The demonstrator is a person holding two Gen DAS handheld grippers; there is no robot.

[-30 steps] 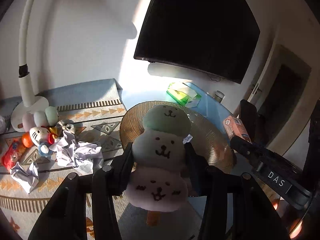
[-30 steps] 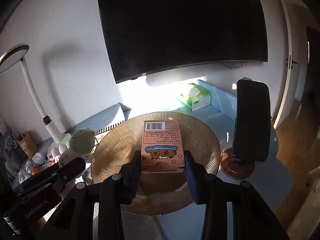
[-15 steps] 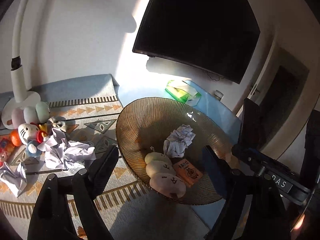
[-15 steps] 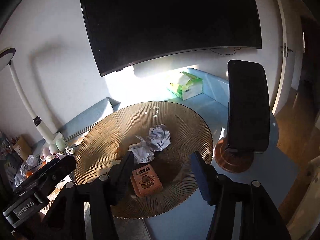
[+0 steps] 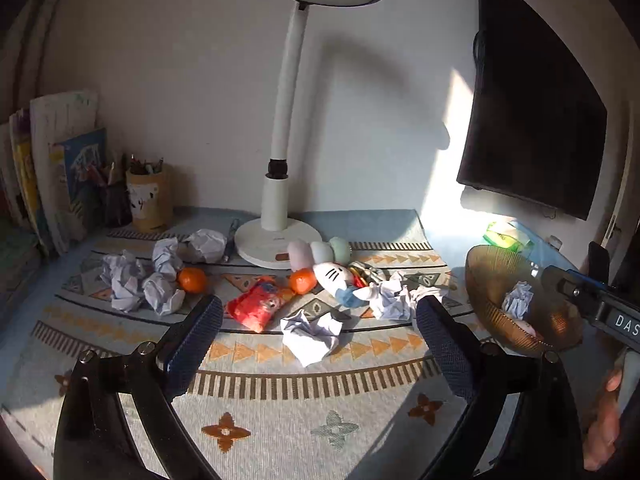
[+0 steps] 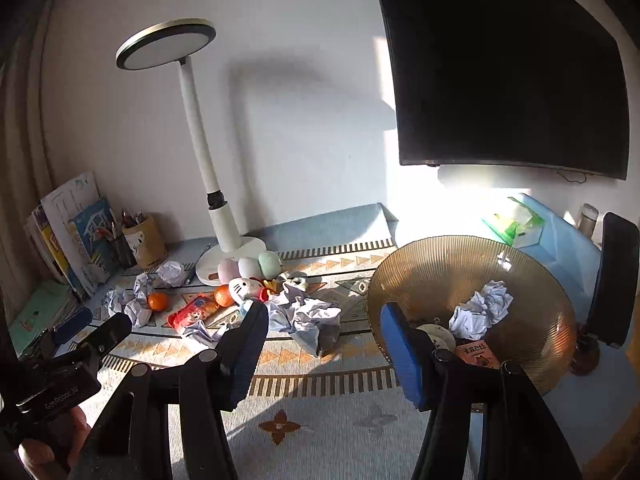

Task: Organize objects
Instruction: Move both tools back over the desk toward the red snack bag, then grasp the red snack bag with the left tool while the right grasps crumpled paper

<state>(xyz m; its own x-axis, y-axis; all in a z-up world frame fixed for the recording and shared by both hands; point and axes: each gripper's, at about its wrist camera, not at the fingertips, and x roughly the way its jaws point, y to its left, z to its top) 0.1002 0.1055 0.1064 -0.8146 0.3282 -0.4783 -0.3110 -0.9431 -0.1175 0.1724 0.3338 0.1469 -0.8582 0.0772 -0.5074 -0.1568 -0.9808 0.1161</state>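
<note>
My left gripper is open and empty above the patterned mat, facing the clutter: crumpled paper balls, two oranges, a red snack pack, a white cat plush and a pastel three-ball plush. My right gripper is open and empty at the left rim of the amber glass bowl. The bowl holds crumpled paper, a small orange box and a pale plush. The bowl also shows at the right of the left wrist view.
A white desk lamp stands behind the clutter. Books and a pen cup line the back left. A dark monitor hangs on the wall. A tissue pack and a phone on a stand sit near the bowl.
Both grippers let go of the stacked plush and the orange box into the bowl, opened, and swung left away from the bowl toward the clutter on the mat.
</note>
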